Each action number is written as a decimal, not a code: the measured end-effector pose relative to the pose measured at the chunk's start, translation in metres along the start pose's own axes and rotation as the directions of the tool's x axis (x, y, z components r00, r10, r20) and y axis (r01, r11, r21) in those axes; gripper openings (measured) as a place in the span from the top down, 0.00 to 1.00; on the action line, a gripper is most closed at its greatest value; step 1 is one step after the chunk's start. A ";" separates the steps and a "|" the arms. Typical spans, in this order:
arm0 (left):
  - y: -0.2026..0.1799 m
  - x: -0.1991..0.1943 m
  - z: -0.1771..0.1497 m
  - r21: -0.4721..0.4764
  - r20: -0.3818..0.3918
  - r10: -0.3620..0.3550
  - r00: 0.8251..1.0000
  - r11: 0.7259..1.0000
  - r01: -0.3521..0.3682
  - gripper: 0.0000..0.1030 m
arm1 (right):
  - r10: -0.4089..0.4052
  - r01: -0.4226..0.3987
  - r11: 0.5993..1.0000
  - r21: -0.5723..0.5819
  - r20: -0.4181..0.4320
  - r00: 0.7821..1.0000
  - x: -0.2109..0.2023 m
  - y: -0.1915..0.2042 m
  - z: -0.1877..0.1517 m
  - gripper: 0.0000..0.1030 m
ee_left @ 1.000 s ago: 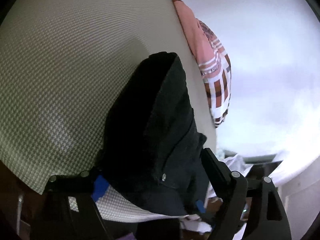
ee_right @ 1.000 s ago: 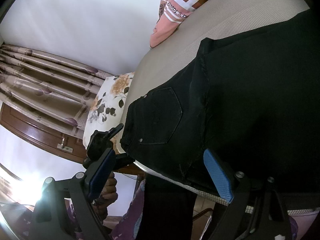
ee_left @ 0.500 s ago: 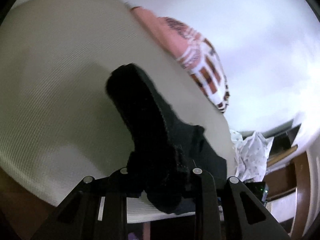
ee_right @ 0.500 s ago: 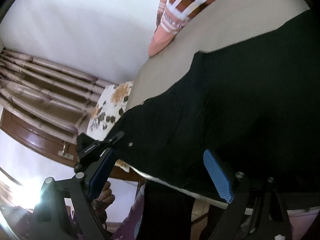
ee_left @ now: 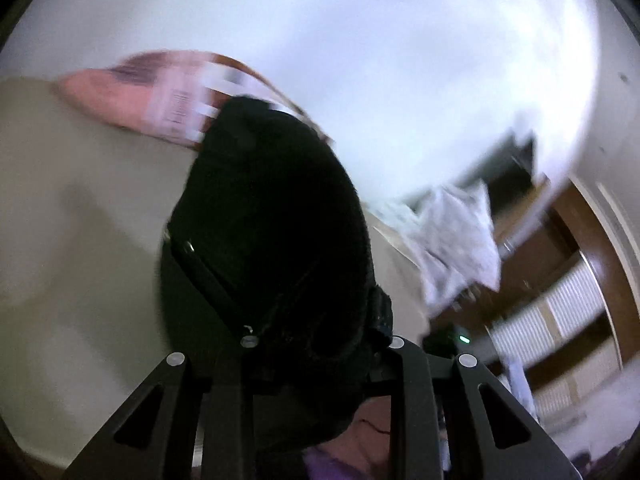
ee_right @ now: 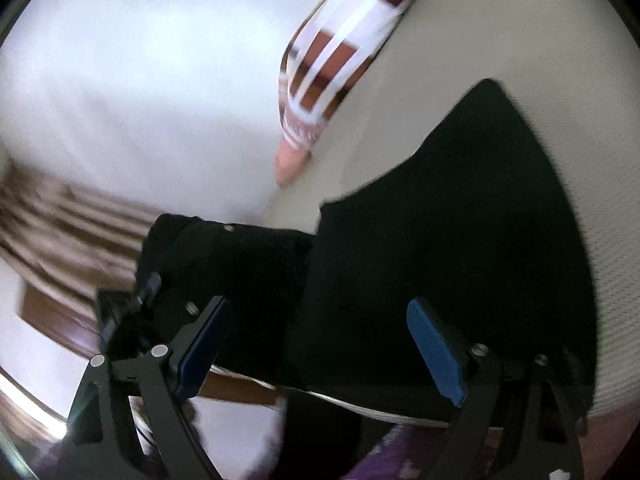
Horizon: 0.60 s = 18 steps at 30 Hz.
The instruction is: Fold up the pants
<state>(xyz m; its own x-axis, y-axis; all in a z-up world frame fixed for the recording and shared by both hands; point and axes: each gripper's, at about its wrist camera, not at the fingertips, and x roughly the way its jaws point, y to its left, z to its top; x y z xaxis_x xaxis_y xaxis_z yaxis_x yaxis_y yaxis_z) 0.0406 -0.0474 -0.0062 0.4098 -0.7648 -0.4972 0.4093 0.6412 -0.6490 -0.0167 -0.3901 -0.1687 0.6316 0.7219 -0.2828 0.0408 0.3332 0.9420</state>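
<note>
Pants (ee_left: pixel 272 240), black, bunched between the closed fingers of the left gripper (ee_left: pixel 320 344) and raised off the bed (ee_left: pixel 80 240), so that the fabric fills the middle of the left wrist view. Behind them, a pink checked cloth (ee_left: pixel 160 100) lies at the bed's far edge by the white wall (ee_left: pixel 400 60). In the right wrist view the rest of the pants (ee_right: pixel 460 240) spreads flat over the bed (ee_right: pixel 520 40) and hangs past its near edge. Right gripper (ee_right: pixel 316 348): blue-padded fingers (ee_right: pixel 436 352) spread wide, close over the fabric, gripping nothing. Checked cloth (ee_right: pixel 340 52) lies beyond; curtain (ee_right: pixel 60 216) at left, blurred.
</note>
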 end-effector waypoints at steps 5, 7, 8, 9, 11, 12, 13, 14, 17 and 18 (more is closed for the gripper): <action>-0.040 0.104 -0.015 0.088 -0.155 -0.068 0.986 0.993 0.083 0.74 | 0.210 -0.222 0.958 0.183 0.081 0.974 -0.022 -0.037 0.011 0.14; -0.041 0.143 -0.029 0.091 -0.232 -0.100 0.968 0.988 0.124 0.73 | 0.246 -0.266 0.938 0.222 0.113 0.963 -0.024 -0.046 0.012 0.14; -0.042 0.159 -0.037 0.110 -0.270 -0.106 0.957 0.984 0.140 0.72 | 0.262 -0.285 0.929 0.237 0.125 0.957 -0.024 -0.050 0.012 0.14; -0.044 0.172 -0.043 0.136 -0.297 -0.094 0.950 0.981 0.140 0.70 | 0.279 -0.305 0.918 0.253 0.134 0.951 -0.025 -0.054 0.013 0.14; -0.046 0.195 -0.057 0.158 -0.363 -0.060 0.930 0.979 0.125 0.66 | 0.295 -0.323 0.909 0.265 0.139 0.945 -0.025 -0.056 0.014 0.15; -0.045 0.198 -0.061 0.159 -0.379 -0.056 0.924 0.979 0.125 0.65 | 0.301 -0.329 0.905 0.269 0.141 0.943 -0.025 -0.057 0.016 0.15; -0.047 0.201 -0.063 0.155 -0.390 -0.057 0.919 0.980 0.127 0.64 | 0.305 -0.333 0.903 0.271 0.143 0.942 -0.026 -0.059 0.016 0.15; -0.047 0.200 -0.064 0.141 -0.391 -0.069 0.918 0.981 0.134 0.60 | 0.310 -0.339 0.900 0.275 0.144 0.940 -0.027 -0.060 0.017 0.15; -0.049 0.192 -0.054 0.054 -0.382 -0.177 0.907 0.975 0.213 0.41 | 0.324 -0.356 0.889 0.287 0.153 0.933 -0.031 -0.065 0.015 0.15; -0.052 0.187 -0.051 0.045 -0.368 -0.210 0.906 0.969 0.243 0.34 | 0.320 -0.352 0.888 0.296 0.154 0.935 -0.030 -0.067 0.017 0.15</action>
<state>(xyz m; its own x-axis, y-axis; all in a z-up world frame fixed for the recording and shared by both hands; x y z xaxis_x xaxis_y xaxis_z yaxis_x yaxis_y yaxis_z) 0.0548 -0.2273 -0.0949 -0.0149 -0.8506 -0.5257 0.5329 0.4381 -0.7239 -0.0253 -0.4436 -0.2200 0.7229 0.6879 0.0647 0.0427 -0.1380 0.9895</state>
